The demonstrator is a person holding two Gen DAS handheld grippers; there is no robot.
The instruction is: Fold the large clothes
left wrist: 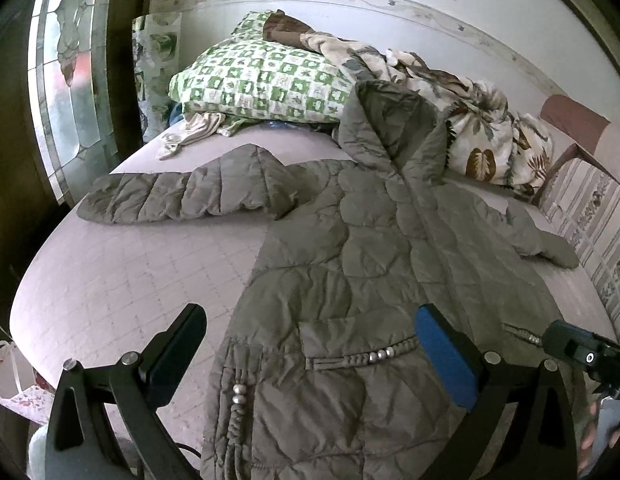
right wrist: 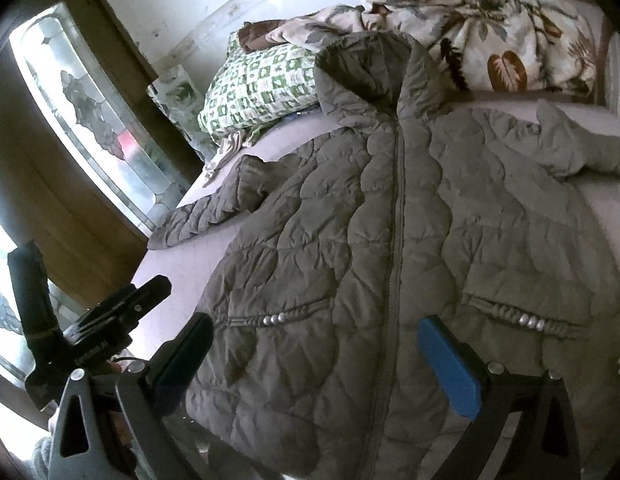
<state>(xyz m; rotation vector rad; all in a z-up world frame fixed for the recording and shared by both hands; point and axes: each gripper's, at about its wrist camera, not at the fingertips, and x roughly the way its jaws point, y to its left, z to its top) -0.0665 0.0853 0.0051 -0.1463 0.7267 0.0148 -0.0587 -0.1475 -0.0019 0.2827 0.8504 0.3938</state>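
Jacket point(left wrist: 350, 248) lies spread front-up on the bed point(left wrist: 121, 280), sleeves out, ready for folding, so my left fingers point(left wrist: 310, 356) and right fingers point(right wrist: 314, 364) hover wide apart and empty above its hem.

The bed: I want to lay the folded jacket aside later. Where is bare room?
The mattress is bare between the jacket body, its outstretched sleeve and the bed's near edge. A smaller bare strip lies between that sleeve and the green checked pillow. The head end is crowded with pillow and floral blanket.
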